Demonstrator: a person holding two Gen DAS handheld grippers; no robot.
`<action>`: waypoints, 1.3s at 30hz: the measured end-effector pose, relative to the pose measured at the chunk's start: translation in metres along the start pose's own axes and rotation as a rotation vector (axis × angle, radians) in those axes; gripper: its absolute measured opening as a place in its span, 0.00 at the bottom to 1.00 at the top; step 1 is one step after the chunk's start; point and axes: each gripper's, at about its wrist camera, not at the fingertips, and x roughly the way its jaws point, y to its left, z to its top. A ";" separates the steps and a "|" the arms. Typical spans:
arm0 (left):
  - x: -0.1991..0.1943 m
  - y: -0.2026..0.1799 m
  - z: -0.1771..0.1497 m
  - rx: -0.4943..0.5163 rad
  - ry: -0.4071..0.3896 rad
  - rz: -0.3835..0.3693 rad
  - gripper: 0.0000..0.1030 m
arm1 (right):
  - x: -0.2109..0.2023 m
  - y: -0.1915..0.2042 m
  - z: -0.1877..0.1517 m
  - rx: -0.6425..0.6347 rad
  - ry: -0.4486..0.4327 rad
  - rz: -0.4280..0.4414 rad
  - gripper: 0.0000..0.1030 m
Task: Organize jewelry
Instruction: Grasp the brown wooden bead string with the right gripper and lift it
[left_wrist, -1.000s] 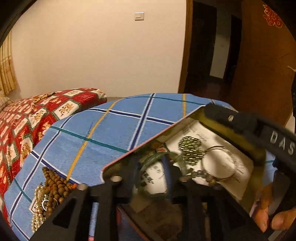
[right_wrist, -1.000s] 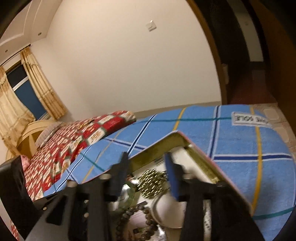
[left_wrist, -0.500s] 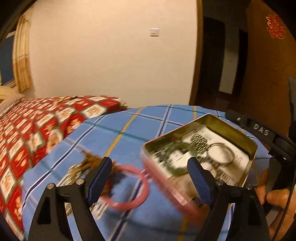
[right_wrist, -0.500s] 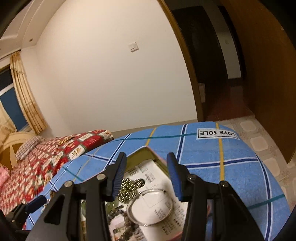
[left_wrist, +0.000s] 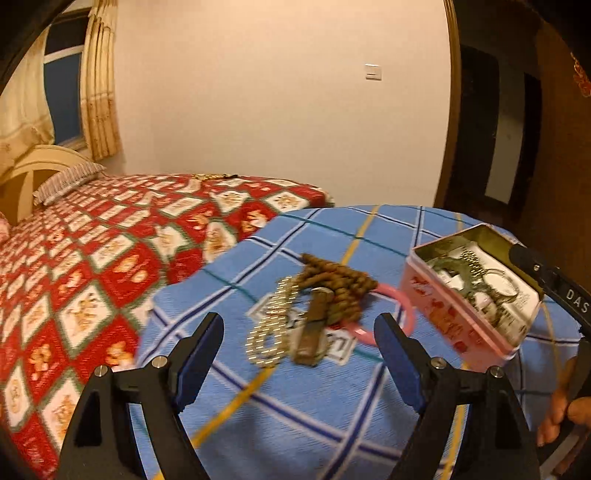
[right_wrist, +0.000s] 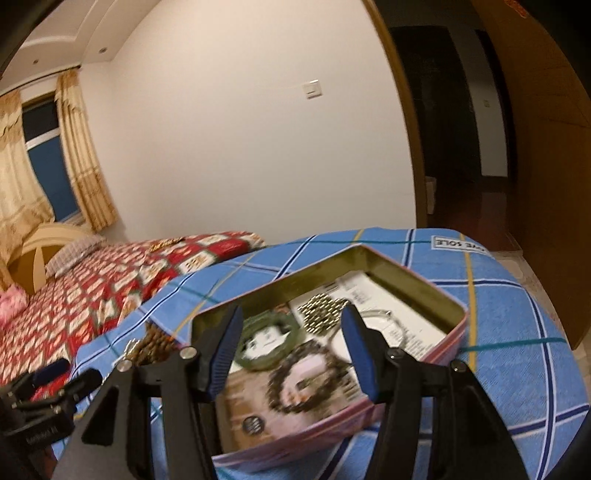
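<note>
A: Report the work surface first.

B: I see a blue plaid cloth covering the surface, with a bed in a red patterned quilt to its far left.

A: Container?

B: A pink tin sits open on the cloth, right of centre in my left view. Inside I read a dark bead bracelet nearest, a green bangle on its left, a gold bead cluster farther in and a thin silver bangle beside that.

A: Loose items?

B: Left of the tin lie brown wooden beads, a pink ring touching them and a gold chain.

A: Grippers?

B: My left gripper has its jaws spread wide, empty, near the loose pile. My right gripper is likewise parted and empty, over the tin.
</note>
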 end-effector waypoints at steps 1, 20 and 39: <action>-0.002 0.004 -0.002 -0.004 -0.002 0.004 0.81 | -0.001 0.003 -0.001 -0.008 0.002 0.002 0.57; -0.004 0.047 -0.007 -0.146 0.000 0.007 0.81 | 0.003 0.062 -0.022 -0.116 0.131 0.150 0.21; 0.012 0.078 -0.005 -0.239 0.021 0.049 0.81 | 0.108 0.150 -0.006 -0.312 0.343 0.200 0.51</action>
